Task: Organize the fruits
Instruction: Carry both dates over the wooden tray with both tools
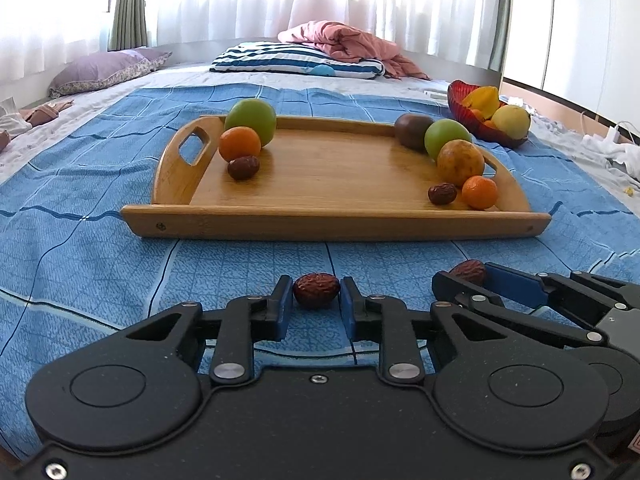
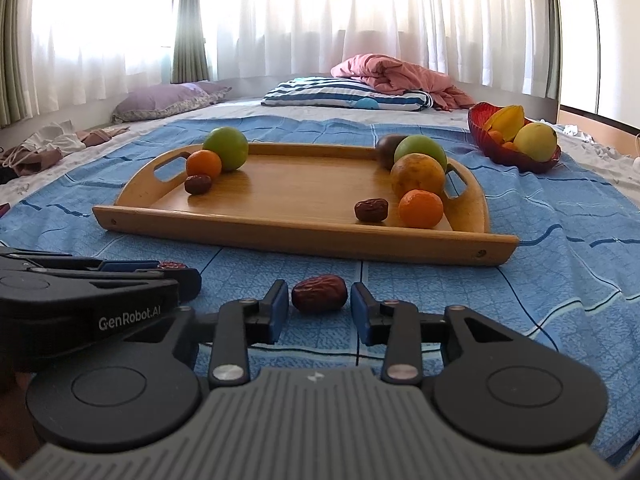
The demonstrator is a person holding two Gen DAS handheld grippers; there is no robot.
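Pinched tight, the jaws of the left gripper press their blue pads against both ends of a wrinkled dark red date, which lies on the blue checked bedspread just in front of the tray. Beside it, the right gripper has its jaws narrowly spread around a second wrinkled dark red date. A thin gap shows at each pad, so this one is bracketed but not gripped, and it too rests on the bedspread.

Past both grippers sits a flat bamboo tray with cut-out handles, with fruit gathered at its two ends. At the left end a round green fruit, a small orange mandarin and a dark dried date touch one another. At the right end a brown-purple fruit, another green fruit, a mottled yellow-orange fruit, a second mandarin and another dried date run in a close line along the handle.

Off the tray's far right corner stands a ribbed red glass bowl holding a yellow star fruit, a pale yellow round fruit and some small orange fruit. A blue-and-white striped pillow and a crumpled pink quilt lie farther up the bed.
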